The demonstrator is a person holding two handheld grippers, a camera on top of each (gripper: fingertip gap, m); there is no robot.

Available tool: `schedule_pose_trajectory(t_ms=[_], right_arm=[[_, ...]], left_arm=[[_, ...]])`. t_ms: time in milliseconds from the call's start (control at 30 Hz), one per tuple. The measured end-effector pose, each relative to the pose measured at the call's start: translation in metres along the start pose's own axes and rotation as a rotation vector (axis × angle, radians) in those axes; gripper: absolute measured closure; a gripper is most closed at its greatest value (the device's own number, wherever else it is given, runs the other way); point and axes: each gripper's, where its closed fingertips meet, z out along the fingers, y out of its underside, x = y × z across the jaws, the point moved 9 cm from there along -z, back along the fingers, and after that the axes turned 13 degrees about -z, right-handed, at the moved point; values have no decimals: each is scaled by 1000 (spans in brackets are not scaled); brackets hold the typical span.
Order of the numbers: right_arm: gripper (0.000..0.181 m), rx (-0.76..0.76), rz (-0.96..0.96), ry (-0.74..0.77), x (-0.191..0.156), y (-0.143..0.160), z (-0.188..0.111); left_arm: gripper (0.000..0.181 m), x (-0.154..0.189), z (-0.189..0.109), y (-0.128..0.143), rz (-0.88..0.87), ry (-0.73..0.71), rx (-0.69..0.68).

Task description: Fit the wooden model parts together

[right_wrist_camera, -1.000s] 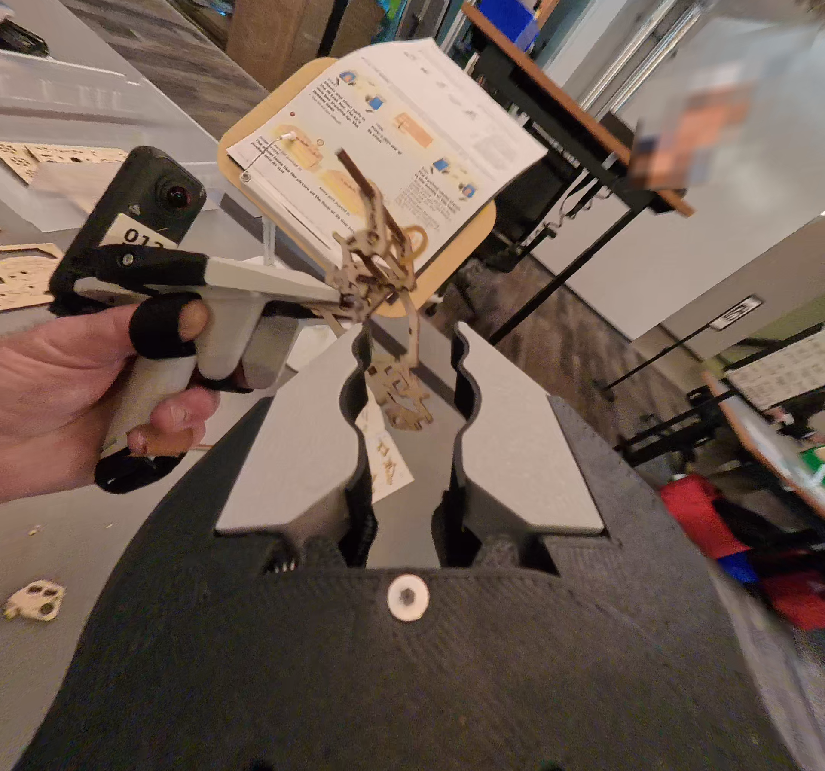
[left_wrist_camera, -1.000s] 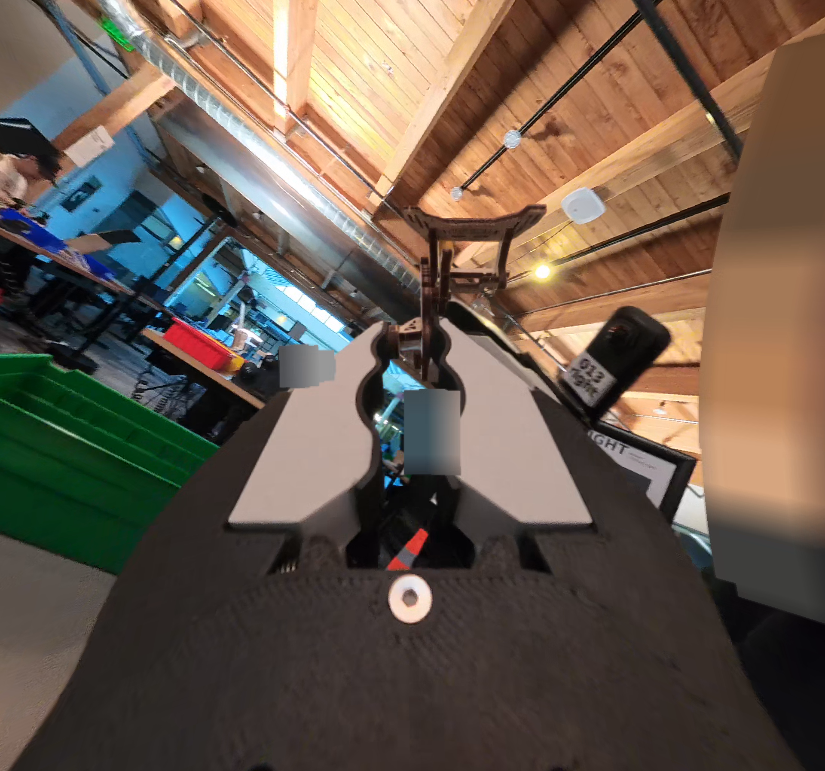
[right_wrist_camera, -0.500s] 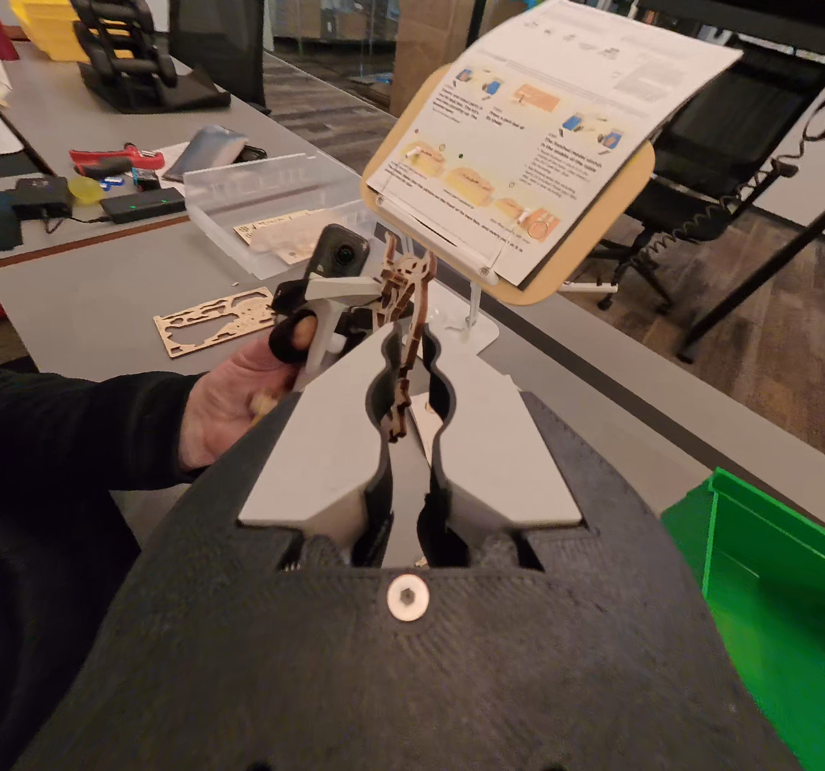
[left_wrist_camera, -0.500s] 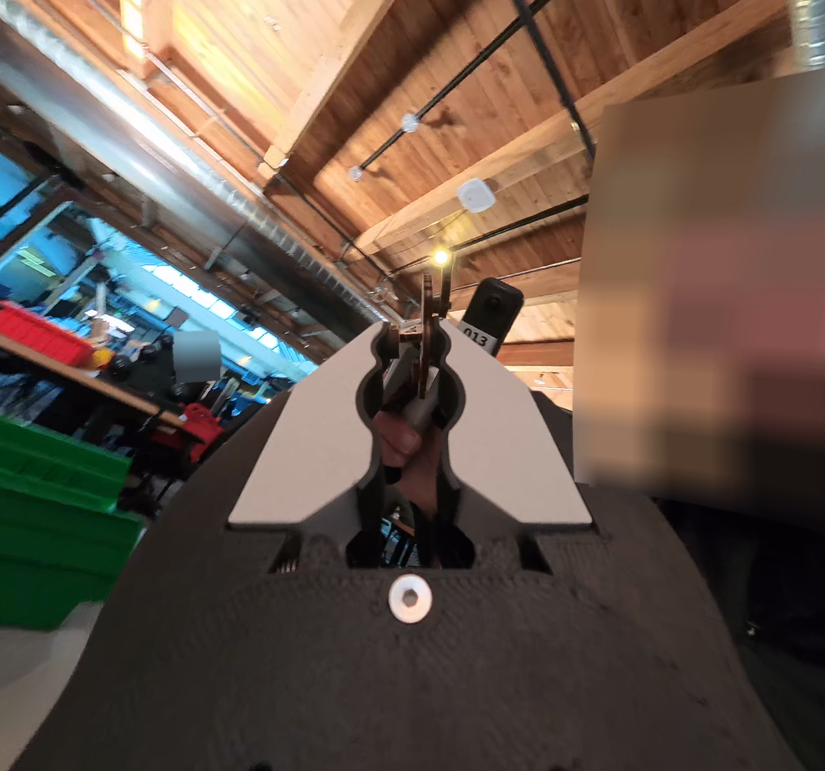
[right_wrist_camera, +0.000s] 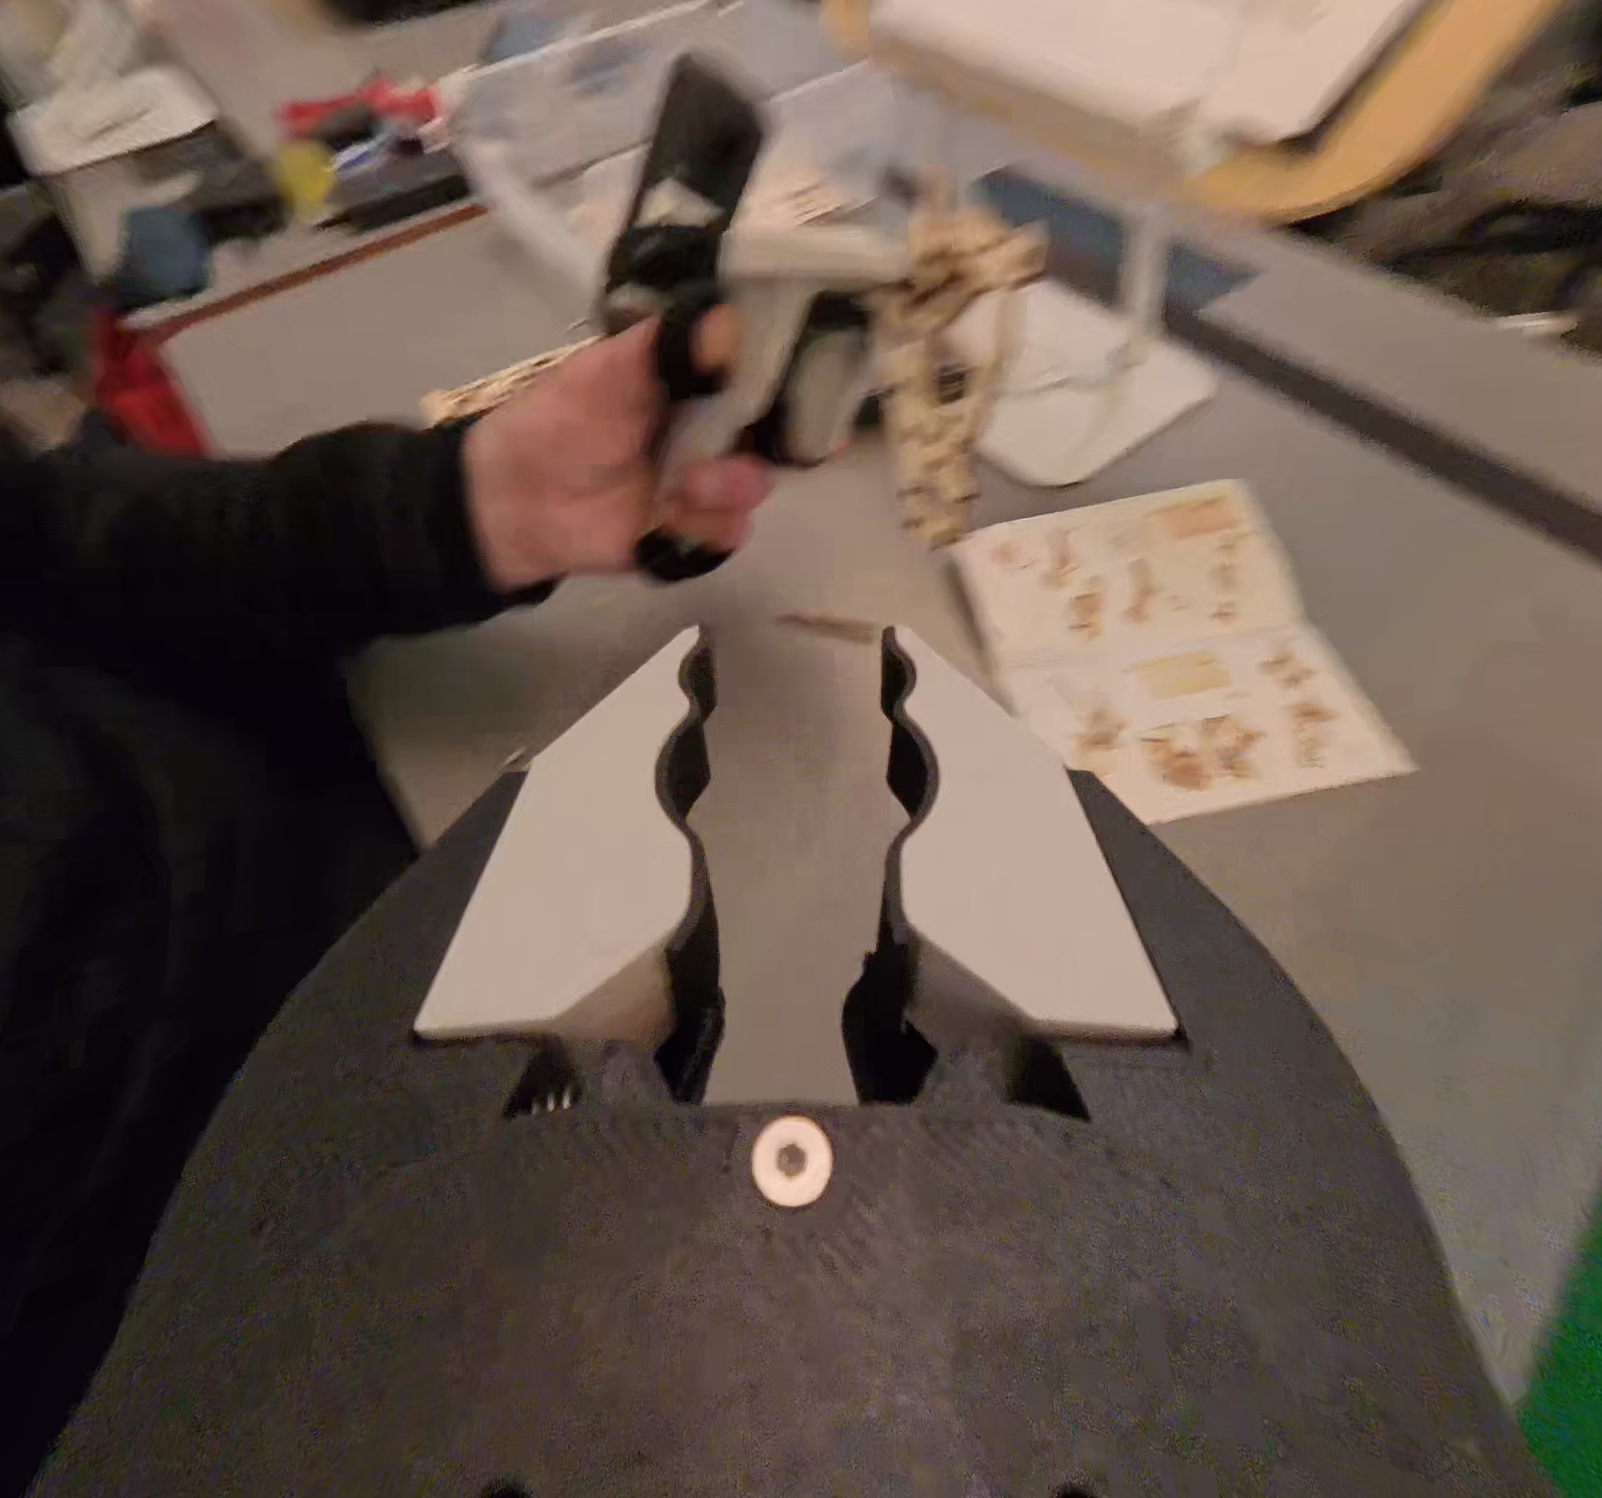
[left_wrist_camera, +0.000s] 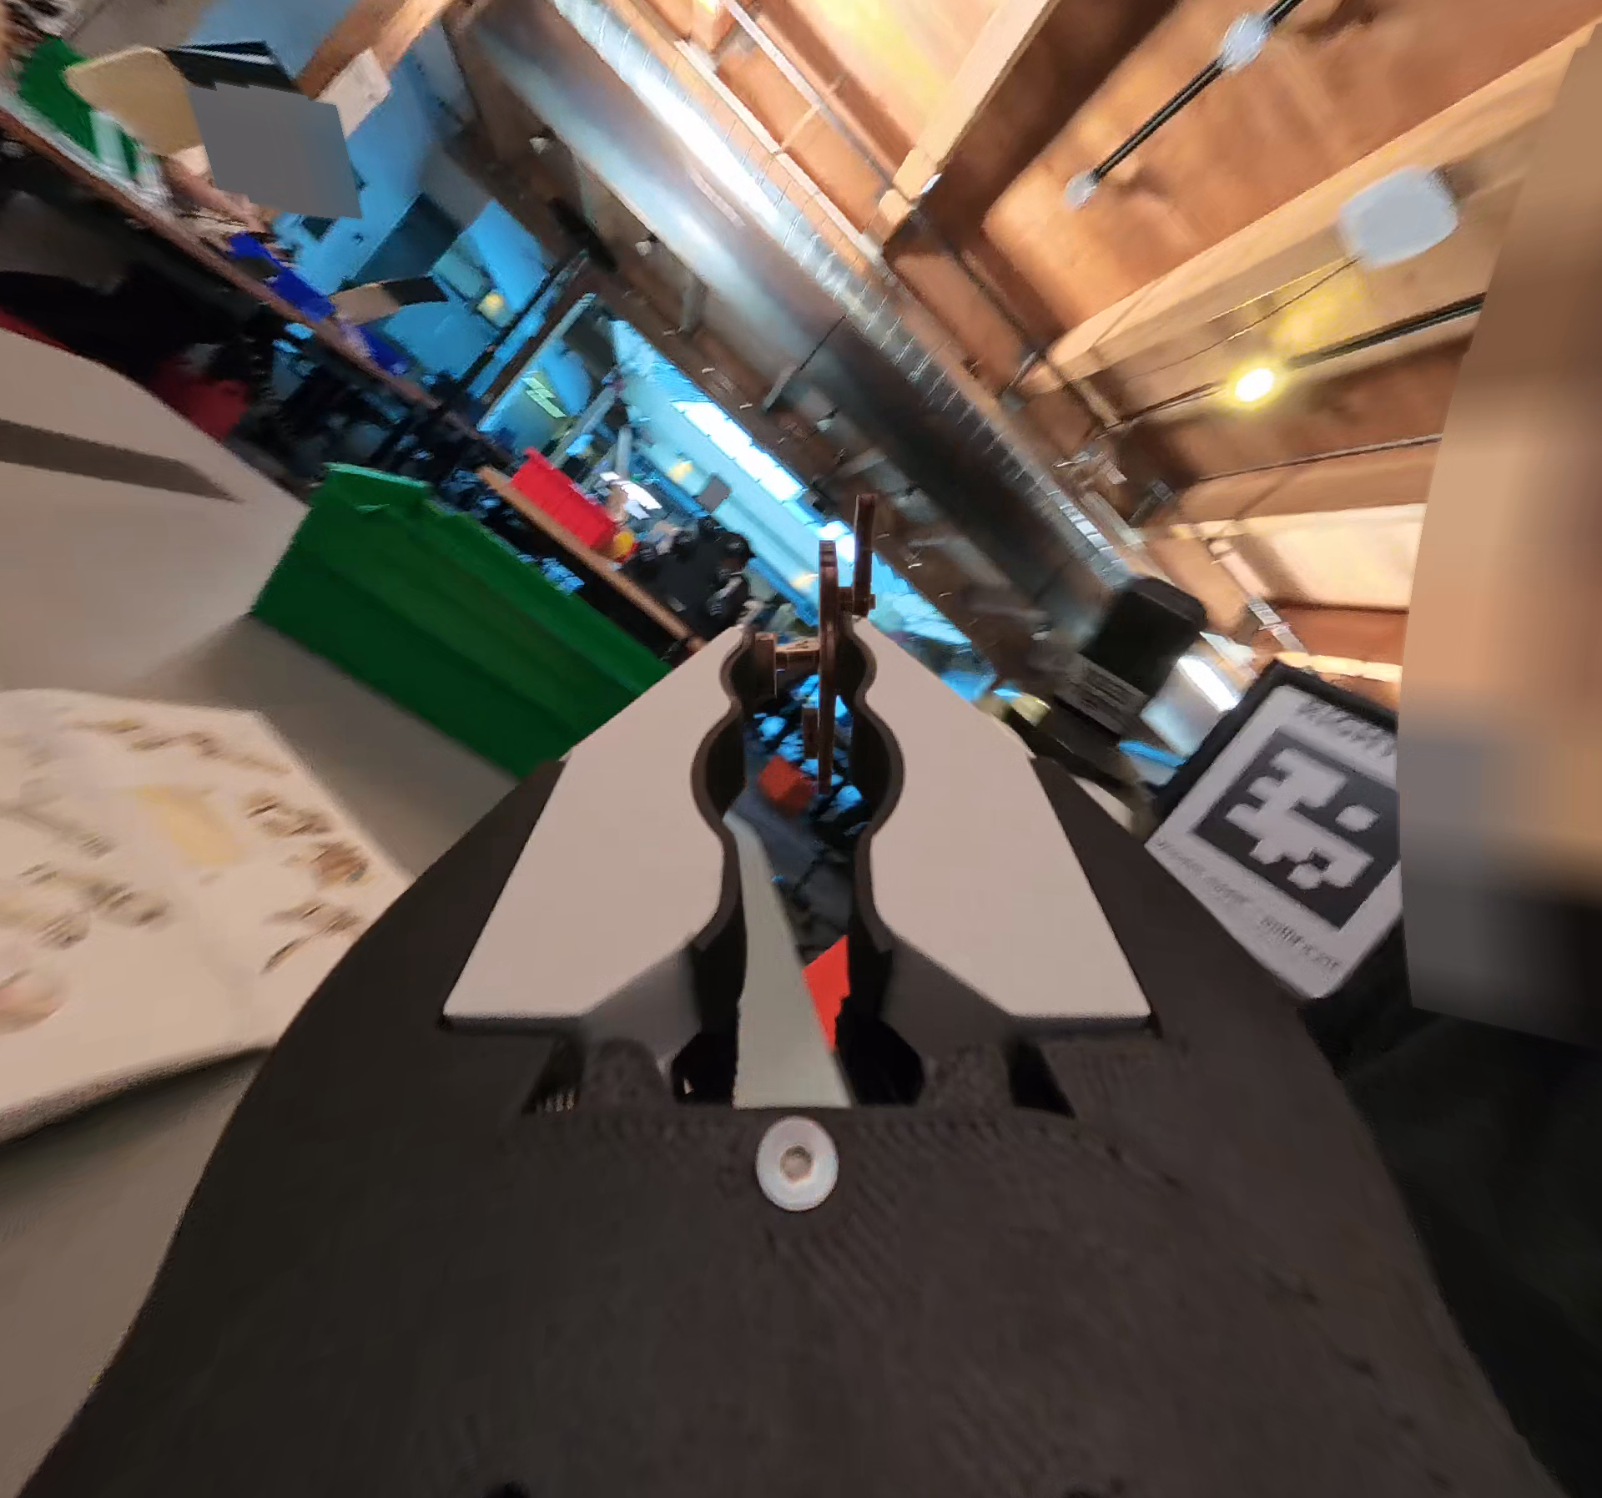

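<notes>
A wooden beamed ceiling (left_wrist_camera: pixel 1084 69) carries a silver duct (left_wrist_camera: pixel 763 242) and a lit lamp (left_wrist_camera: pixel 1254 384); below stands a grey desk (right_wrist_camera: pixel 1300 979).

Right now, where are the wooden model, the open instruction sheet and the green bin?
wooden model (right_wrist_camera: pixel 941 416), right wrist view, hanging lower section.
instruction sheet (right_wrist_camera: pixel 1188 650), right wrist view, page centre.
green bin (left_wrist_camera: pixel 451 589), left wrist view, side wall.

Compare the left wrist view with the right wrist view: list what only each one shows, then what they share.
Only the left wrist view: the wooden ceiling, a metal duct, a red bin and the right tongs' marker card.

Only the right wrist view: a hand gripping the left tongs, the open, empty right tongs and a stand bearing pages.

Both: the wooden model clamped in the left tongs, and the instruction sheet.
</notes>
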Motion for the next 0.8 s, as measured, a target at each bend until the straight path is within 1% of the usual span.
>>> schedule_pose_trajectory(t_ms=[67,167,200,267,300,400,433,500,567,600,633,733,800], right_arm=[[140,-66,-35,-95,-29,16,13],[130,-180,19,-238,-66,41,41],[127,-217,18,-266,-76,49,49],[117,-317,-32,-272,-89,63,59],[112,-345,-37,-282,-94,67,62],[105,-403,-25,-297,-104,74,71],[107,-430,-50,-279,-106,76,74],[118,-475,-103,-247,-108,76,79],[130,-515,-127,-235,-108,79,84],[140,-522,-133,-239,-107,81,86],[147,-513,-128,-251,-106,82,87],[147,-465,-76,-293,-104,83,83],[147,-352,0,-296,-93,79,71]], left_arm=[[166,-2,-9,2,31,-42,2],[166,-5,-17,7,68,-107,-11],[166,-4,-18,10,75,-108,-31],[166,-4,-18,14,101,-153,-62],[166,-3,-18,16,129,-180,-72],[166,-5,-17,23,160,-239,-121],[166,-6,-16,25,164,-247,-132],[166,-8,-14,29,166,-276,-170],[166,-11,-12,33,165,-306,-190],[166,-12,-11,34,158,-316,-204],[166,-13,-10,35,144,-321,-215],[166,-21,-6,41,87,-353,-284],[166,-26,-3,46,39,-364,-331]])
